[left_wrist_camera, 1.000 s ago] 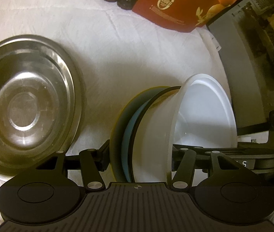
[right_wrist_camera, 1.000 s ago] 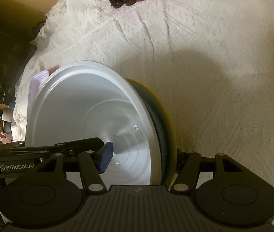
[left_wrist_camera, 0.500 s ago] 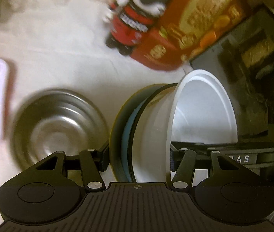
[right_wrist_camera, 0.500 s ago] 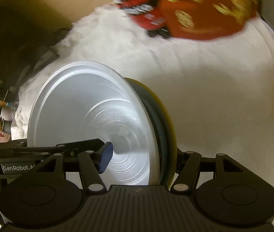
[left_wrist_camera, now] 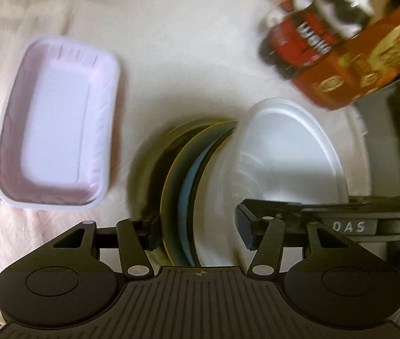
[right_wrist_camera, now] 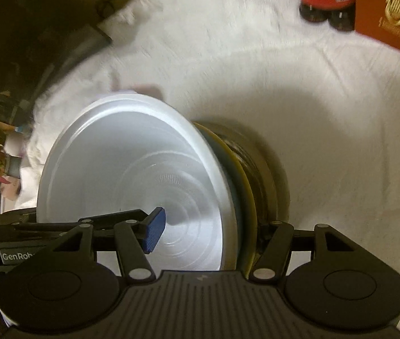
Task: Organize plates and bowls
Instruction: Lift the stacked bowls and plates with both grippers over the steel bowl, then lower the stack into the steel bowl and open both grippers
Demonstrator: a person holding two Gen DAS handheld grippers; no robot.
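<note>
A white cloth [left_wrist_camera: 194, 65] covers the desk ahead of both grippers, and everything else sits on or above it. The largest piece after that is the lilac rectangular tray [left_wrist_camera: 56, 149], lying flat on the cloth ahead and to the left of the left gripper's jaws. Next comes the nested stack [left_wrist_camera: 197, 197]: a white bowl [right_wrist_camera: 132, 175] on one face, blue and yellow plates behind it, and what looks like a darker metal dish at the back, all tipped on edge and apparently held clear of the cloth. The left gripper [left_wrist_camera: 197, 230] has its jaws closed across the whole thickness of the stack, one finger on the back dish and the other inside the white bowl; the right gripper [right_wrist_camera: 209, 233] clamps the same stack from the opposite side in the same way. Far ahead of the jaws stand a red pack of bottles [left_wrist_camera: 312, 39] and an orange carton [right_wrist_camera: 391, 8], both blurred. The step in hand seems to be carrying the gathered stack to its resting place. The next move likely calls for turning the stack level, lowering it onto the cloth clear of the tray, then opening both sets of jaws together.
</note>
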